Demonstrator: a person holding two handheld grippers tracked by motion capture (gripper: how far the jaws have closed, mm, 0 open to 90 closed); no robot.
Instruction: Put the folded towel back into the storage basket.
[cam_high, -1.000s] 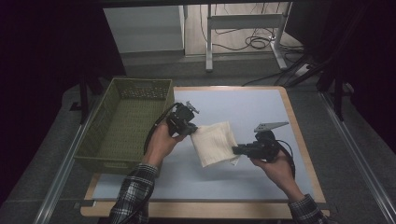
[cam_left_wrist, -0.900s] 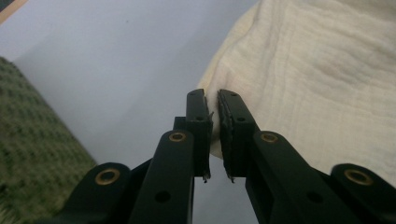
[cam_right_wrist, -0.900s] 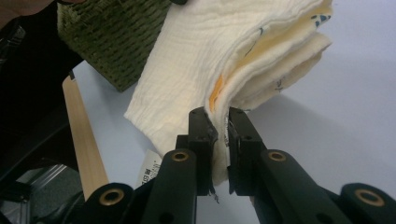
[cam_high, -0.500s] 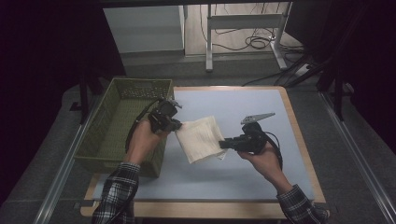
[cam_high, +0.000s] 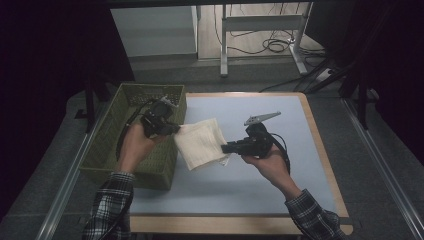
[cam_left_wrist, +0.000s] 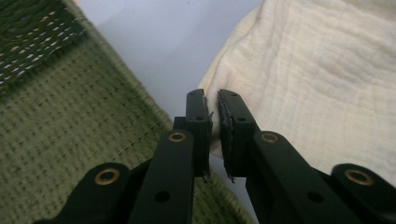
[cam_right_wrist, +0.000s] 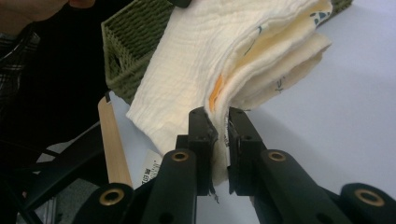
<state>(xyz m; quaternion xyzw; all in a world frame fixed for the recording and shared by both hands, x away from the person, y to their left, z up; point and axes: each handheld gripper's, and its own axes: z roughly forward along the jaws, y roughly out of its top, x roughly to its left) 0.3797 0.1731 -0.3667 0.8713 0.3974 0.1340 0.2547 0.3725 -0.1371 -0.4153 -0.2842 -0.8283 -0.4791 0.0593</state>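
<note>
A folded cream muslin cloth (cam_high: 201, 142) hangs above the blue table top, stretched between both grippers. My left gripper (cam_high: 176, 129) is shut on the cloth's left edge, right at the rim of the green woven basket (cam_high: 112, 135). In the left gripper view the cloth (cam_left_wrist: 317, 79) is pinched between the two black pads (cam_left_wrist: 228, 126), with the basket wall (cam_left_wrist: 70, 140) below. My right gripper (cam_high: 225, 148) is shut on the cloth's lower right corner. The right gripper view shows the folded layers (cam_right_wrist: 219, 60) clamped there, with a white label (cam_right_wrist: 150, 169) hanging underneath.
The basket stands at the table's left side, with its inside in shadow. A wooden rim (cam_high: 320, 150) edges the blue table top (cam_high: 260, 190). Cables (cam_high: 270, 45) and a metal frame lie on the floor beyond the table. Dark space surrounds both sides.
Both hands have carried the cloth leftward and a little upward. The left gripper has gone from mid-table to the basket's right rim, and the right gripper has followed it.
</note>
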